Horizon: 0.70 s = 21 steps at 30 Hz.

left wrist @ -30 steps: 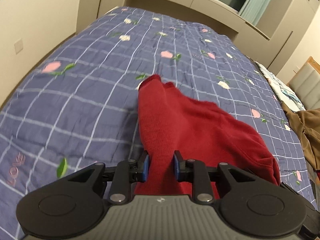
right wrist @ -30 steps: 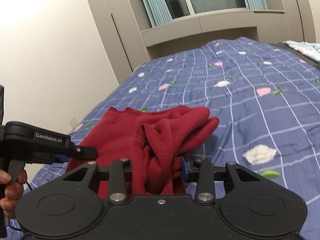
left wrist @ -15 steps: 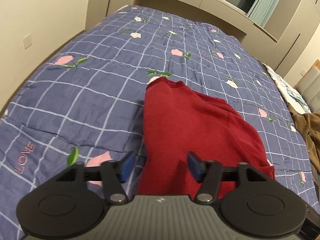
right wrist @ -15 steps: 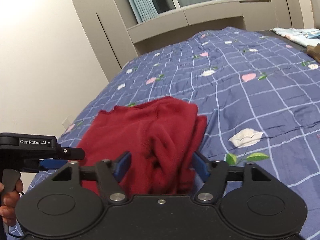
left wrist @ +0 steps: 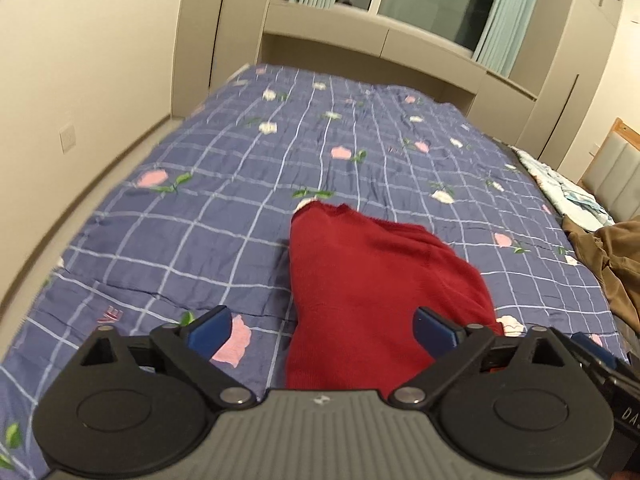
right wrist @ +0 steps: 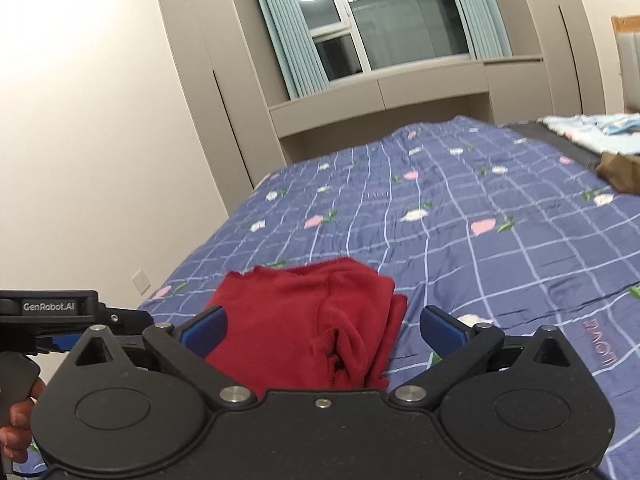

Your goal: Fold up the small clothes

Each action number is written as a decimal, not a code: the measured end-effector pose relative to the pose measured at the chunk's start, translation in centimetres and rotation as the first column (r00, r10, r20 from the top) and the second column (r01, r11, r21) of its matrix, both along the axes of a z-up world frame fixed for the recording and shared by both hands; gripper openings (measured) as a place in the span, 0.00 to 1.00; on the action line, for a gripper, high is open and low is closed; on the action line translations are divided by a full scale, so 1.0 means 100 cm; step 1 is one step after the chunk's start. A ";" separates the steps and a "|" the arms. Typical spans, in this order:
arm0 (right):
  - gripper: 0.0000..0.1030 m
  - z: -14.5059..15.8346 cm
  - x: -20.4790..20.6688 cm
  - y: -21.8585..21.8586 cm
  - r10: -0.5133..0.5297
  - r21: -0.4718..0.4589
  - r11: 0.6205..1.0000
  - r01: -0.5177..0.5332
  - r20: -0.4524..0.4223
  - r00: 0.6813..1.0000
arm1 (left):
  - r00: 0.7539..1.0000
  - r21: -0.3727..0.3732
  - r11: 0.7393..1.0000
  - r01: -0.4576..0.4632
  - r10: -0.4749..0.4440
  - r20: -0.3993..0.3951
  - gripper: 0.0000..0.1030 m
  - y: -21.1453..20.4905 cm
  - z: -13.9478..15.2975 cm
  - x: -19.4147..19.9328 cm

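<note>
A dark red knitted garment [left wrist: 372,280] lies folded in a rough heap on the blue checked bedspread [left wrist: 224,216]. It also shows in the right wrist view [right wrist: 304,320], bunched into folds on its right side. My left gripper [left wrist: 322,330] is open and empty, its blue pads wide apart above the garment's near edge. My right gripper [right wrist: 322,326] is open and empty too, above the garment's near end. The left gripper's body [right wrist: 52,312] shows at the left edge of the right wrist view.
A brown garment [left wrist: 616,248] and a light blue patterned cloth [left wrist: 568,188] lie at the bed's right side. The wall [left wrist: 80,80] runs along the bed's left edge. A window with curtains [right wrist: 384,20] stands beyond the bed's far end.
Both grippers have opened and let go of the red garment, then lifted and pulled back. The garment now lies flatter on the bedspread.
</note>
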State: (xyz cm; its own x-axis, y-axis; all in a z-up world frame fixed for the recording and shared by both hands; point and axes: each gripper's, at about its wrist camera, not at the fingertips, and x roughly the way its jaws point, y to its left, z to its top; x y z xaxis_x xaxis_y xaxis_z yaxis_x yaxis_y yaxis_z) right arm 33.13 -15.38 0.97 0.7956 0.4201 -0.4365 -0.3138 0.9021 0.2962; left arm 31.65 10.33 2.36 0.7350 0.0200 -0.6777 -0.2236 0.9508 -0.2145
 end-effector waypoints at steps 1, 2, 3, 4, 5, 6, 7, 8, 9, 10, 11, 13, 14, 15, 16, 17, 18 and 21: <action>0.99 0.003 -0.005 -0.001 -0.004 0.000 1.000 0.004 0.010 1.000 | 1.000 0.010 1.000 0.001 -0.001 0.013 0.99 -0.002 0.003 -0.006; 0.99 0.007 -0.010 -0.003 -0.009 0.000 1.000 0.009 0.021 1.000 | 1.000 0.018 1.000 0.002 -0.002 0.024 0.99 -0.004 0.007 -0.011; 0.99 0.010 -0.016 -0.004 -0.013 0.001 1.000 0.013 0.030 0.999 | 0.999 0.027 1.000 0.004 -0.004 0.035 0.99 -0.007 0.010 -0.017; 0.99 0.012 -0.020 -0.006 -0.016 0.002 1.000 0.016 0.037 0.999 | 0.999 0.036 0.999 0.006 -0.007 0.044 0.99 -0.009 0.013 -0.023; 0.99 0.015 -0.025 -0.008 -0.019 0.001 1.000 0.019 0.045 0.999 | 0.999 0.042 0.999 0.007 -0.009 0.051 0.99 -0.010 0.015 -0.028; 0.99 0.017 -0.030 -0.010 -0.022 0.002 1.000 0.022 0.054 0.998 | 0.998 0.049 0.999 0.007 -0.010 0.058 0.99 -0.012 0.017 -0.033; 0.99 0.019 -0.035 -0.012 -0.025 0.002 1.000 0.025 0.064 0.998 | 0.998 0.054 0.998 0.009 -0.013 0.065 0.99 -0.014 0.019 -0.039; 0.99 0.021 -0.040 -0.012 -0.027 0.001 1.000 0.027 0.072 0.997 | 0.997 0.059 0.998 0.010 -0.014 0.073 0.99 -0.016 0.022 -0.045; 0.99 0.023 -0.044 -0.014 -0.030 0.002 1.000 0.030 0.079 0.996 | 0.997 0.064 0.998 0.011 -0.016 0.079 0.99 -0.017 0.023 -0.050; 0.99 0.025 -0.050 -0.016 -0.032 0.003 0.999 0.032 0.086 0.996 | 0.996 0.068 0.998 0.012 -0.018 0.085 0.99 -0.019 0.025 -0.055; 0.99 0.026 -0.054 -0.018 -0.033 0.003 0.999 0.033 0.094 0.995 | 0.996 0.073 0.997 0.014 -0.021 0.091 0.99 -0.021 0.026 -0.061; 0.99 0.030 -0.065 -0.021 -0.035 0.001 0.999 0.035 0.110 0.993 | 0.995 0.081 0.997 0.017 -0.025 0.101 0.99 -0.024 0.028 -0.072; 0.99 0.031 -0.069 -0.022 -0.035 -0.002 0.999 0.036 0.117 0.993 | 0.994 0.085 0.996 0.018 -0.027 0.106 0.99 -0.026 0.029 -0.078; 0.99 0.032 -0.074 -0.022 -0.034 -0.005 0.999 0.035 0.125 0.992 | 0.993 0.088 0.996 0.019 -0.029 0.111 0.99 -0.027 0.029 -0.083; 0.99 0.034 -0.079 -0.023 -0.033 -0.008 0.999 0.034 0.131 0.991 | 0.993 0.090 0.996 0.019 -0.029 0.116 0.99 -0.028 0.030 -0.087; 0.99 0.034 -0.085 -0.023 -0.030 -0.013 0.999 0.032 0.137 0.990 | 0.992 0.091 0.996 0.018 -0.029 0.121 0.99 -0.030 0.030 -0.093; 0.99 0.035 -0.090 -0.024 -0.027 -0.018 0.999 0.030 0.142 0.989 | 0.992 0.091 0.996 0.019 -0.030 0.125 0.99 -0.031 0.030 -0.098; 0.99 0.035 -0.107 -0.025 -0.015 -0.041 0.999 0.022 0.165 0.986 | 0.990 0.096 0.995 0.020 -0.033 0.138 0.99 -0.034 0.029 -0.116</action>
